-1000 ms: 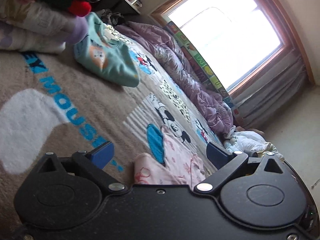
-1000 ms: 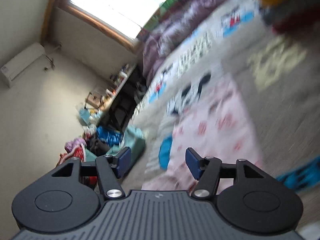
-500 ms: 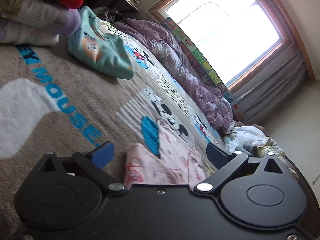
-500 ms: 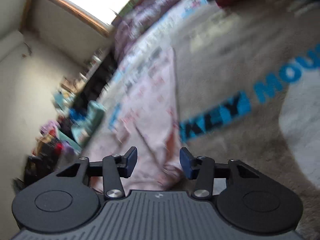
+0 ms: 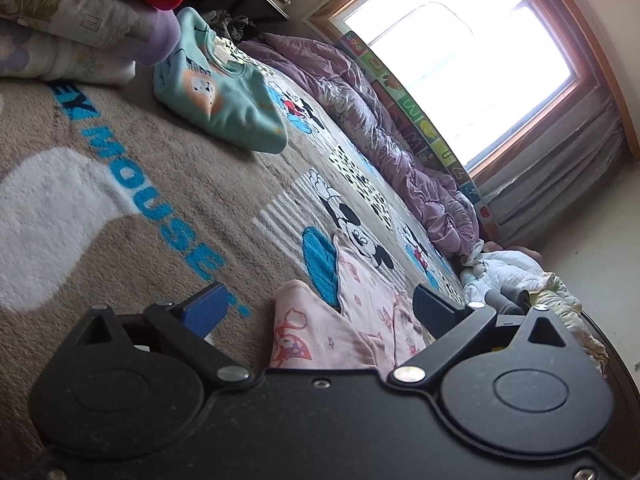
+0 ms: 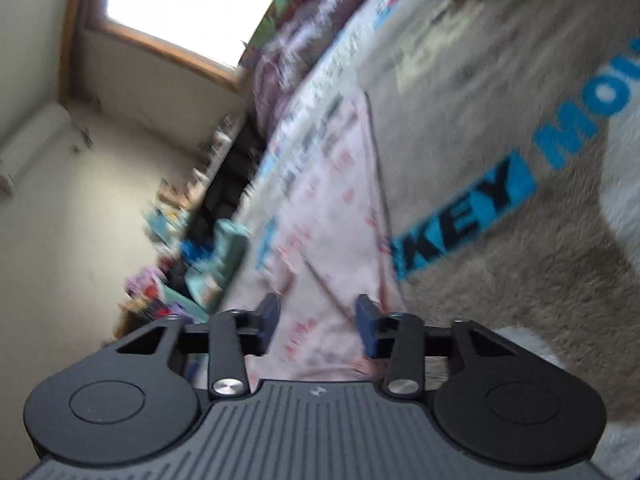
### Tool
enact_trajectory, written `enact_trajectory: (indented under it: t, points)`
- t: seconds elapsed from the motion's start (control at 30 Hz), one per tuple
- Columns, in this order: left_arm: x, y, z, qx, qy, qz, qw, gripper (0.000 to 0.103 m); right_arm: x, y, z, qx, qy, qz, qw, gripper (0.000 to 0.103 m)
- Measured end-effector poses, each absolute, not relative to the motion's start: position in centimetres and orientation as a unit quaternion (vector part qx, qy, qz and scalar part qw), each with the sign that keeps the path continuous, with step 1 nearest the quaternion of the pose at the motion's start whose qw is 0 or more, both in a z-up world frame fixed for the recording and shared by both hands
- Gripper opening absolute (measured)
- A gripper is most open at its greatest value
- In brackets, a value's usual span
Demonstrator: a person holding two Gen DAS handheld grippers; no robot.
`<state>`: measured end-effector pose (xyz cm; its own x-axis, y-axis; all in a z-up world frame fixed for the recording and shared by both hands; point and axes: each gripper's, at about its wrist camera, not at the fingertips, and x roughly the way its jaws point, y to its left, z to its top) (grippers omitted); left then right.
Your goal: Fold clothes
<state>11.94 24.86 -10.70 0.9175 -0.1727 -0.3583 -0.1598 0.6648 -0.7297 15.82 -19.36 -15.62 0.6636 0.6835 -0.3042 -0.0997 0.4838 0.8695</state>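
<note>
A pink printed garment [image 5: 320, 332] lies flat on the Mickey Mouse rug [image 5: 140, 208]. My left gripper [image 5: 320, 308] hovers low over one corner of it. It is open wide, and the cloth shows between its blue fingers [image 5: 208, 310] without touching them. In the blurred right wrist view the same pink garment [image 6: 320, 220] stretches away from me. My right gripper [image 6: 318, 322] sits low over its near end, with the jaws partly apart. The cloth is between the pads [image 6: 368, 326], and they do not press on it.
A folded teal sweatshirt [image 5: 224, 108] lies further along the rug, beside stacked bedding [image 5: 68, 36]. A purple duvet [image 5: 384, 140] runs below the window [image 5: 460, 64]. A heap of pale clothes [image 5: 516, 272] lies at the rug's far corner. Cluttered shelves [image 6: 188, 200] line the wall.
My right gripper has dropped close to the pink garment's near end, and its jaws have narrowed a little. The left gripper has barely moved and stays open.
</note>
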Motion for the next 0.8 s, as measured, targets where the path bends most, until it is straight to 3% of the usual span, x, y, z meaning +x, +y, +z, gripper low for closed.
enact_trajectory:
  t: [0.2,0.43,0.8]
  points:
    - [12.4,25.2,-10.9,-0.418,0.211,-0.001,0.884,0.1,17.1,-16.3,-12.5,0.431,0.321,0.264,0.801,0.055]
    - [12.2,25.2,-11.0,-0.416,0.215,-0.01,0.884,0.1,19.2,-8.9,-14.0,0.392,0.38,0.254,0.798,0.057]
    - [11.7,26.6,-11.0,-0.432,0.206,-0.008,0.878,0.1,22.0,-5.2,-15.9,0.432,0.386,0.198,0.791,0.058]
